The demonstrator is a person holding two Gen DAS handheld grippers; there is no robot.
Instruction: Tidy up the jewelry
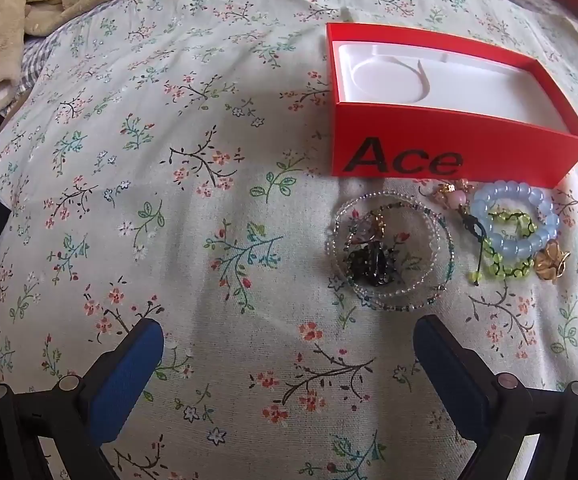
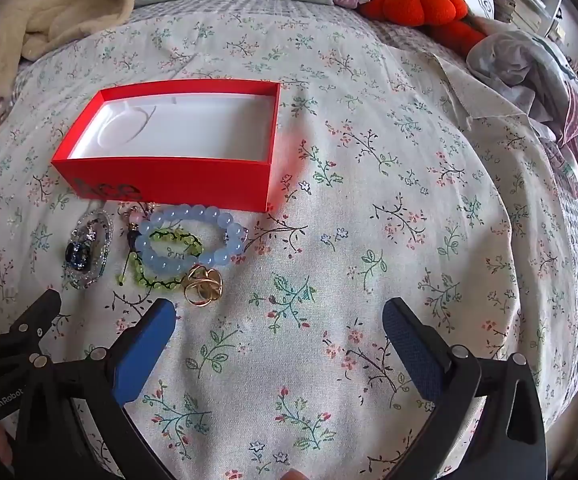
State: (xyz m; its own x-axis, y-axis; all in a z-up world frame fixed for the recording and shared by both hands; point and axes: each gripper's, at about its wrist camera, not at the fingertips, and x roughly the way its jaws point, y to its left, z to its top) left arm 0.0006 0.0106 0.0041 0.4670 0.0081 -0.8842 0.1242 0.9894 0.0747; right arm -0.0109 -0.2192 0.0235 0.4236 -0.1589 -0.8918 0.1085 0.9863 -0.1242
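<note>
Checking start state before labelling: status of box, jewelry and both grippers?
red box: open, empty
blue bead bracelet: on cloth, outside box
green bead bracelet: overlapping the blue one
gold ring: on cloth
left gripper: open, empty
right gripper: open, empty

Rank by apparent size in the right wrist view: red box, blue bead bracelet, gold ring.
1. Red cardboard box
2. Pale blue bead bracelet
3. Gold wire ring, clearly smallest despite lying nearest the camera.

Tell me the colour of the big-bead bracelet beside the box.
Pale translucent blue bracelet; the right wrist view shows it best.
</note>
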